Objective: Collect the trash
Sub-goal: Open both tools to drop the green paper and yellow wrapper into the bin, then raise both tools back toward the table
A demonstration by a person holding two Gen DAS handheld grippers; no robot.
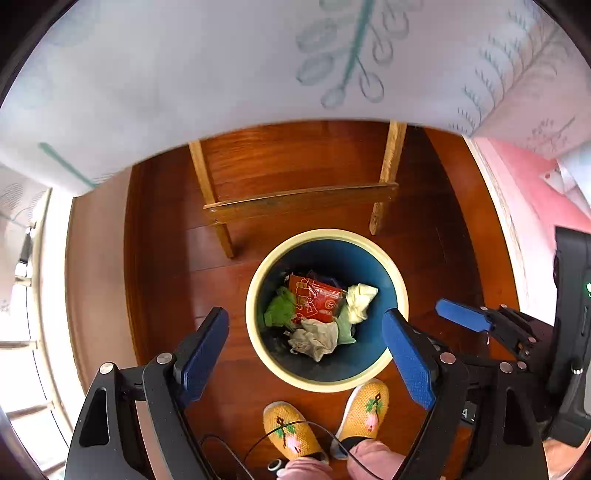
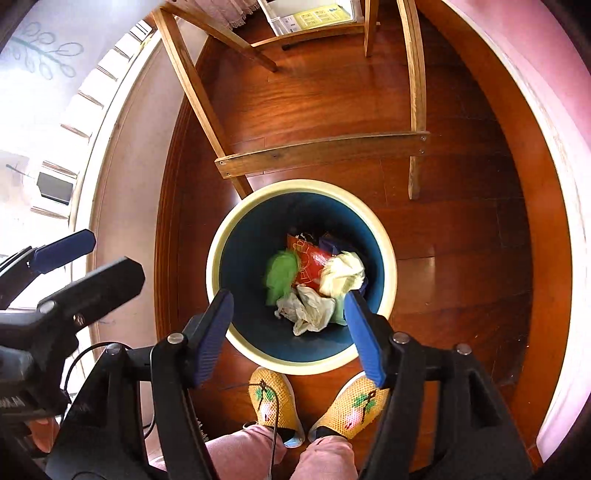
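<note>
Wooden table legs w/ crossbar (image 2: 321, 151) stand just behind bin (image 2: 221, 236); person's yellow slippers (image 2: 271, 406) touch its near rim. Left gripper (image 1: 306, 343) and right gripper (image 2: 286, 325) both point steeply down over bin, jaws wide apart, nothing between pads. Inside bin: red wrapper (image 1: 316, 301), green scrap (image 2: 282, 275), crumpled pale papers (image 2: 341, 273).

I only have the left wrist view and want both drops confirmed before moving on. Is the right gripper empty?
Observer: Yes. In the right wrist view the right gripper is open above the bin, with nothing between its jaws.
Operator: Any trash left on the floor past the wooden frame?
Observer: None that I can see. Beyond the wooden frame there is only a white container with a yellow label.
</note>
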